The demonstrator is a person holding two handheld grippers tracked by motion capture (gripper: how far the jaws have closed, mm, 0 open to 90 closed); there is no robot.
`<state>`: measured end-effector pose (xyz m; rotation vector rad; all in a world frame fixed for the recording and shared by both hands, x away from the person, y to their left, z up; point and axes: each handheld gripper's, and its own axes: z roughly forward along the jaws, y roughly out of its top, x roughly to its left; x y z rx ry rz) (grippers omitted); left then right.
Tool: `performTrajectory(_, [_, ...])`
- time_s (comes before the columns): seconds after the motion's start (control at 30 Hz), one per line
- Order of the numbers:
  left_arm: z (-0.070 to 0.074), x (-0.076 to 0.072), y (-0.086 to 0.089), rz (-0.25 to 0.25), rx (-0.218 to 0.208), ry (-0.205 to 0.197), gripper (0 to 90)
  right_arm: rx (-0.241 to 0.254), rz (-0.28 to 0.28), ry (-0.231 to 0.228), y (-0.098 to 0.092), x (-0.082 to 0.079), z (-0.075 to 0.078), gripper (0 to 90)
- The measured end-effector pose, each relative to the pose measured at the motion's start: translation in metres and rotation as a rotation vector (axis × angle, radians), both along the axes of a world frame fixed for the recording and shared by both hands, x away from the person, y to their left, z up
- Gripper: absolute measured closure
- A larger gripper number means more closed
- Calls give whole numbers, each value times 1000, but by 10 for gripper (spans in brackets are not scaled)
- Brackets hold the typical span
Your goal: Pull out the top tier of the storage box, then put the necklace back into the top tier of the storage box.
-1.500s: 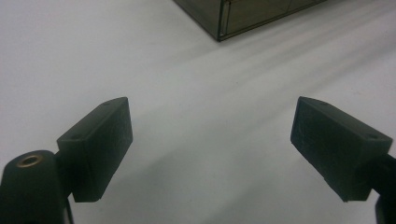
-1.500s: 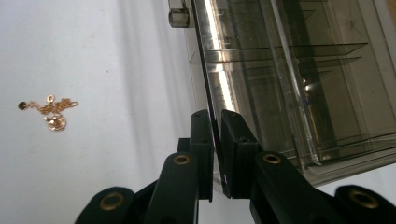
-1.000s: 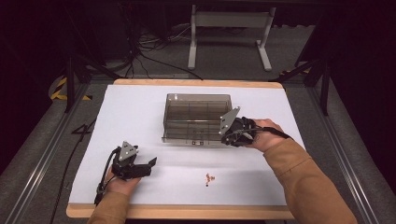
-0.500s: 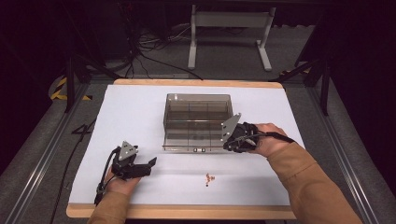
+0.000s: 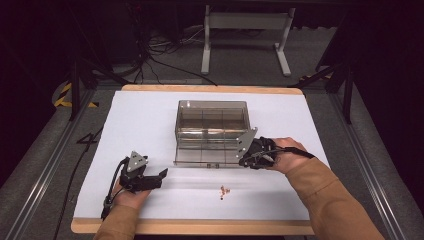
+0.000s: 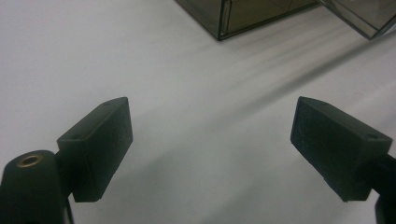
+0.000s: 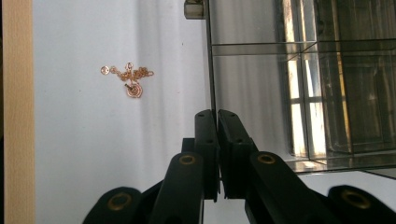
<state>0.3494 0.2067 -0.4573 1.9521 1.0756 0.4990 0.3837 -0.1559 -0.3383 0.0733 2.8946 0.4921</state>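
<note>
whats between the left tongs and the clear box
Only bare white table cover. The high view shows nothing lying between the left tongs and the clear box.

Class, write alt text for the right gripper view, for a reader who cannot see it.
The right gripper, jaws shut, pinches the front edge of a smoky clear box's lid, which lies open on a white table. A small rose-gold chain lies on the table to the left, apart from the box.

high: above, forward-down; gripper views: close, along jaws | shared: box (image 5: pixel 211 131)
</note>
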Motion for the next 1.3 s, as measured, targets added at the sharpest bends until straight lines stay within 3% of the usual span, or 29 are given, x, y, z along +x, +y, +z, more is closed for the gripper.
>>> performTrajectory(0.23, [0, 0, 1, -1, -9, 3, 134, 23, -5, 0, -3, 1, -2, 834])
performTrajectory(0.6, [0, 3, 1, 6, -14, 2, 137, 113, -89, 21, -6, -3, 12, 714])
performTrajectory(0.8, [0, 3, 0, 10, 0, 7, 142, 168, -103, 23, -9, -11, 17, 652])
performTrajectory(1.13, [0, 3, -1, 9, 12, 4, 141, 263, -218, 0, -11, -22, 19, 606])
performTrajectory(1.3, [0, 2, -2, 1, 21, -4, 139, 282, -260, 5, -10, -27, 18, 597])
